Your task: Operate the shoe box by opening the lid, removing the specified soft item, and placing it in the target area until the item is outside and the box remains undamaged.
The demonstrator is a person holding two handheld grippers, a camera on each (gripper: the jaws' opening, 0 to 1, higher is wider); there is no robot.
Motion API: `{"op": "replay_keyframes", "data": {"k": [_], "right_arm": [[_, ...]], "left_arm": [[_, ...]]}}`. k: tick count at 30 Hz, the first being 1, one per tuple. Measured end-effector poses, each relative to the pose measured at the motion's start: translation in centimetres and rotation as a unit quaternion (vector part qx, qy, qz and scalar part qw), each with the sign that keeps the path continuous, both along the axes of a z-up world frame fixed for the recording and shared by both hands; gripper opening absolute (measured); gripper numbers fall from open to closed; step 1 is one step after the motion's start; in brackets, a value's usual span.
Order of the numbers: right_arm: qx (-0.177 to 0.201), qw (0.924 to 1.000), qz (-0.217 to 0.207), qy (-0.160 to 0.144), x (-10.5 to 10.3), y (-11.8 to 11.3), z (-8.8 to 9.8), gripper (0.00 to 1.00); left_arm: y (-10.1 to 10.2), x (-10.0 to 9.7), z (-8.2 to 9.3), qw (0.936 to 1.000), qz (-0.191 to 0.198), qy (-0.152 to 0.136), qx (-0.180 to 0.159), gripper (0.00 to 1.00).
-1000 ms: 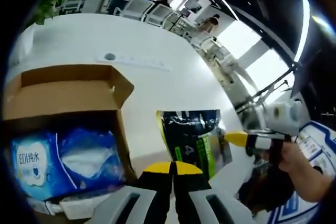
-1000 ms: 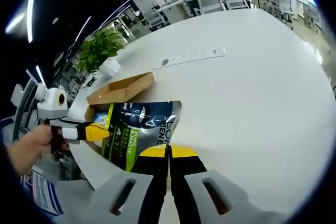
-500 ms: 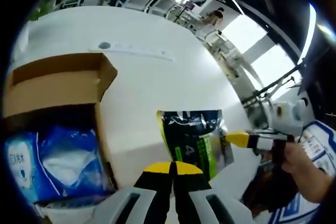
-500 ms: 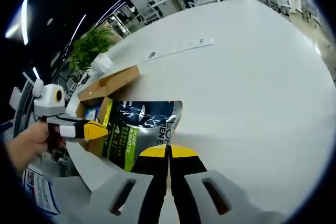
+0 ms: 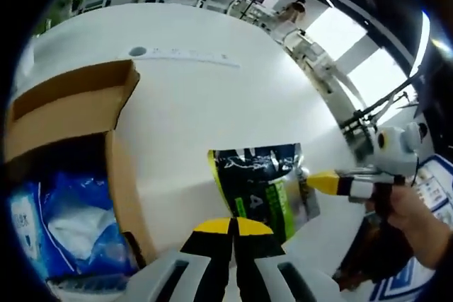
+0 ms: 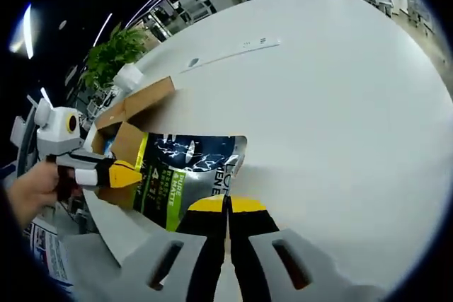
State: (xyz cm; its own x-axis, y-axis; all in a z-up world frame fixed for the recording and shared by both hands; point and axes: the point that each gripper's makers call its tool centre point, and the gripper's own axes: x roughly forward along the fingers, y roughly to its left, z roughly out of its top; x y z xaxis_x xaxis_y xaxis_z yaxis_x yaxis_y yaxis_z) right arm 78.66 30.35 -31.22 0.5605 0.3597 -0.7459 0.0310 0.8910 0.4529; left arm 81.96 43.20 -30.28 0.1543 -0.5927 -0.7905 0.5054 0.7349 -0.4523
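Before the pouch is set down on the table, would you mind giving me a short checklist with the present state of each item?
1. Left gripper shut on the dark pouch: ok.
2. Right gripper shut on the same pouch: ok.
3. Pouch outside the cardboard box: ok.
4. Box lid open, flaps untorn: ok as far as visible.
5. White table bare beyond the pouch for placing: ok.
6. Blue wipes pack left in the box: ok.
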Motion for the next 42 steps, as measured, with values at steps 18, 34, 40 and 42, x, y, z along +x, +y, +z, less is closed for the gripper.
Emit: {"op": "replay_keyframes", "data": {"k": [18, 34, 40, 42], "right_arm": [[-0.007, 0.9998, 0.008, 0.016, 0.1, 0.1, -1.8, 0.00], [-0.016, 0.9995, 0.014, 0.024, 0.5, -0.4, -2.8, 0.00], [-0.021, 0.9993, 0.013, 0.029, 0.3, -0.4, -3.2, 0.00], [-0.022, 0.9992, 0.013, 0.031, 0.3, -0.5, -3.5, 0.00]], "left_arm": [[-0.1, 0.2, -2.3, 0.9986, -0.009, -0.008, 0.052, 0.00], [-0.4, 0.4, -3.8, 0.9949, -0.035, -0.032, 0.089, 0.01], [-0.4, 0.3, -4.2, 0.9944, -0.037, -0.034, 0.094, 0.02], [-0.5, 0.3, -4.3, 0.9944, -0.035, -0.032, 0.094, 0.02]]}}
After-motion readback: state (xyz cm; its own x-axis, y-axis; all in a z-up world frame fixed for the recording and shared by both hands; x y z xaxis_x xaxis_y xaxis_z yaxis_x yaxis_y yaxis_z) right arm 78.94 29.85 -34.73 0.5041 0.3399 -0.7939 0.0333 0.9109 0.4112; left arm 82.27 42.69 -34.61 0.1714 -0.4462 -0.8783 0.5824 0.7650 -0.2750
